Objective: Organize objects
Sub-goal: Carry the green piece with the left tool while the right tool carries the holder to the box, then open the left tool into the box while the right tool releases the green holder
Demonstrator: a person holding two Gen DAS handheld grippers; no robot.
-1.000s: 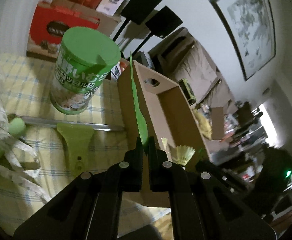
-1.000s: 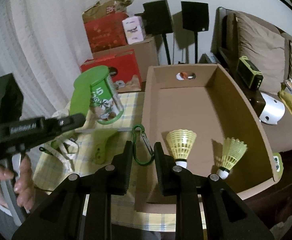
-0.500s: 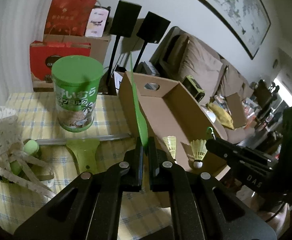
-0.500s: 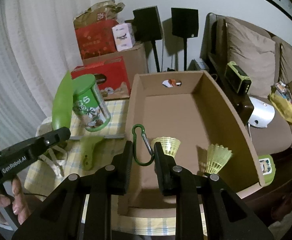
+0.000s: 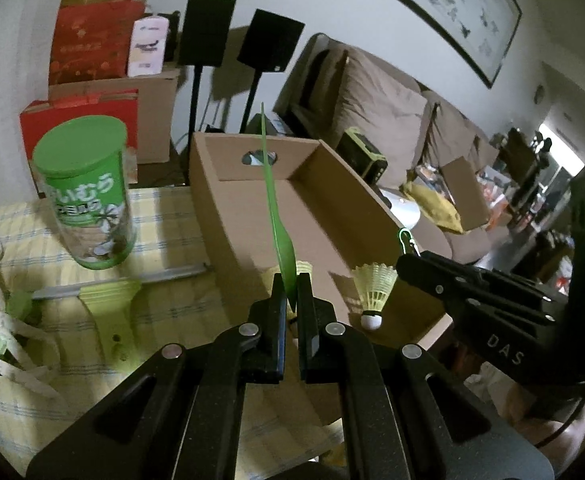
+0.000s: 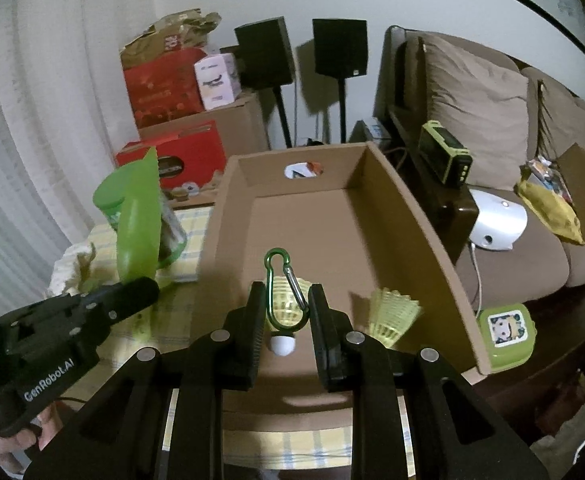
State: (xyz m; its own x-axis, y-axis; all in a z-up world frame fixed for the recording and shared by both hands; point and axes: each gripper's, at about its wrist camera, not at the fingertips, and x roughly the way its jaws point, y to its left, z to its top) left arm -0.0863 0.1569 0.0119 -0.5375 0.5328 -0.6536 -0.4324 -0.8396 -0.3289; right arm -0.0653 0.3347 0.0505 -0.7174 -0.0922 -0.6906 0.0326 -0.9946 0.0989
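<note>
**Both grippers loaded over the box**

The left gripper [image 5: 290, 288] is clamped on the lower end of a thin green blade [image 5: 278, 220], held edge-on and standing upright above the near end of the cardboard box [image 5: 228, 208]. From the right wrist view the same blade [image 6: 138, 224] shows its broad face, rising from the left gripper [image 6: 132, 292] just left of the box wall.

The right gripper [image 6: 286, 304] holds a green carabiner [image 6: 284, 290] pinched between its pads — the loop stands upright over the box [image 6: 424, 232] floor. In the left wrist view the carabiner [image 5: 406, 238] pokes up from the tip of the right gripper [image 5: 408, 258].

Two yellow shuttlecocks lie inside the box at its near end: one [image 6: 288, 320] directly behind the carabiner, the other [image 6: 394, 314] to its right, near the right wall.

On the checked tabletop [image 5: 164, 216] left of the box stand a green-lidded can [image 5: 86, 196] and, nearer, a pale green scraper [image 5: 110, 312] with a metal bar just behind it.
</note>
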